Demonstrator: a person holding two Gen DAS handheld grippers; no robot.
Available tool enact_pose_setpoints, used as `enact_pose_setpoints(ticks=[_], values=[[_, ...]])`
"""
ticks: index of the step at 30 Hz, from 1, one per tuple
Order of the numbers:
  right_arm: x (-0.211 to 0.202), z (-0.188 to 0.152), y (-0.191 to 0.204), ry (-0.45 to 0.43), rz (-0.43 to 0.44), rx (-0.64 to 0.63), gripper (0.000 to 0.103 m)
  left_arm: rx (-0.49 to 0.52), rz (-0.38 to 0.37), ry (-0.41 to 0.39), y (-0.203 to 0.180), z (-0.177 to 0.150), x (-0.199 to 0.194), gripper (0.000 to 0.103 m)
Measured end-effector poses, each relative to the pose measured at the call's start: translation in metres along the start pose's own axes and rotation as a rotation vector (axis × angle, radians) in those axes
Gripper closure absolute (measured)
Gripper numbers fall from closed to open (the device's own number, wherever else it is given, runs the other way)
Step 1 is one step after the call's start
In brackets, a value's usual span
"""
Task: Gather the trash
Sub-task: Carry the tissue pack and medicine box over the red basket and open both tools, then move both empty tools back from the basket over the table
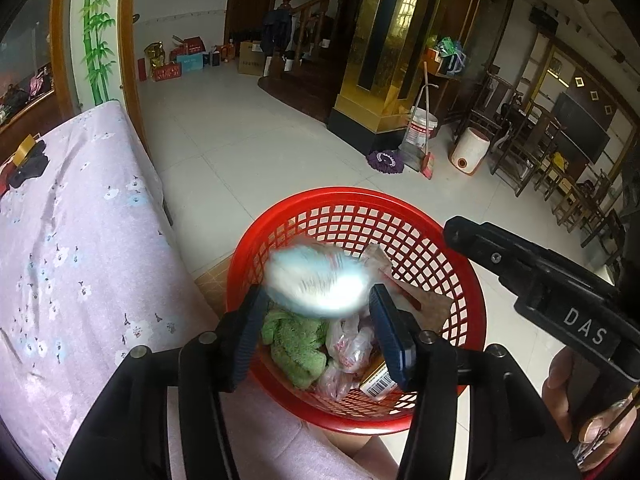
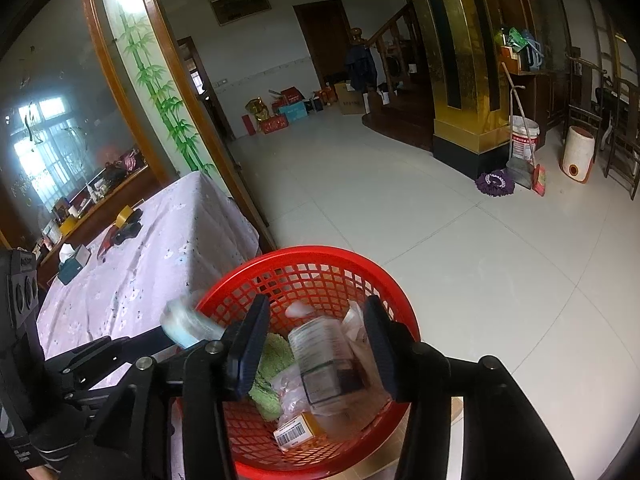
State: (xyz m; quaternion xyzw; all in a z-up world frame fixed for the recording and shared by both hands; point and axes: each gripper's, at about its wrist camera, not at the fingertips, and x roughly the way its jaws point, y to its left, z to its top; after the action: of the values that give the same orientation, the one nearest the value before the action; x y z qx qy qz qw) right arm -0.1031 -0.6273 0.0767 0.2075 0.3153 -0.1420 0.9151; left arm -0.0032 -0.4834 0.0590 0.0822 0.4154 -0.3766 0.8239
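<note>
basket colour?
Red lattice plastic basket; clearest in the left wrist view.

R tongs [image 2: 316,344] open over red basket [image 2: 384,276]; blurred clear bottle [image 2: 324,364] between pads, not pressed. Green cloth [image 2: 270,364], barcode box [image 2: 298,432] inside basket.

My round red plastic lattice basket [image 1: 420,216] sits on pale floor tiles beside the table, holding a green fuzzy cloth [image 1: 296,344], crumpled clear bags [image 1: 348,344] and a barcoded carton [image 2: 298,432]; 2 blurred items, a pale blue-white wad [image 1: 316,280] and a clear labelled container [image 2: 324,364], are above it.
</note>
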Motion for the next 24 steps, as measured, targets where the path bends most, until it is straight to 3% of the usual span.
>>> enact_pose_setpoints(ticks=[6,14,17,24], values=[[-0.017,0.002,0.001,-0.029,-0.027,0.003,0.042,-0.004,0.035,-0.050,0.007,-0.003,-0.018,0.043],[-0.047,-0.007,0.016,-0.083,-0.125,-0.030,0.015,0.029,0.110,-0.127,0.014,-0.019,-0.053,0.022],[-0.057,-0.018,0.030,-0.106,-0.197,-0.064,0.010,0.034,0.127,-0.143,0.018,-0.028,-0.063,0.021],[-0.081,-0.052,0.050,-0.134,-0.304,-0.111,0.008,0.060,0.203,-0.180,0.030,-0.056,-0.096,0.017]])
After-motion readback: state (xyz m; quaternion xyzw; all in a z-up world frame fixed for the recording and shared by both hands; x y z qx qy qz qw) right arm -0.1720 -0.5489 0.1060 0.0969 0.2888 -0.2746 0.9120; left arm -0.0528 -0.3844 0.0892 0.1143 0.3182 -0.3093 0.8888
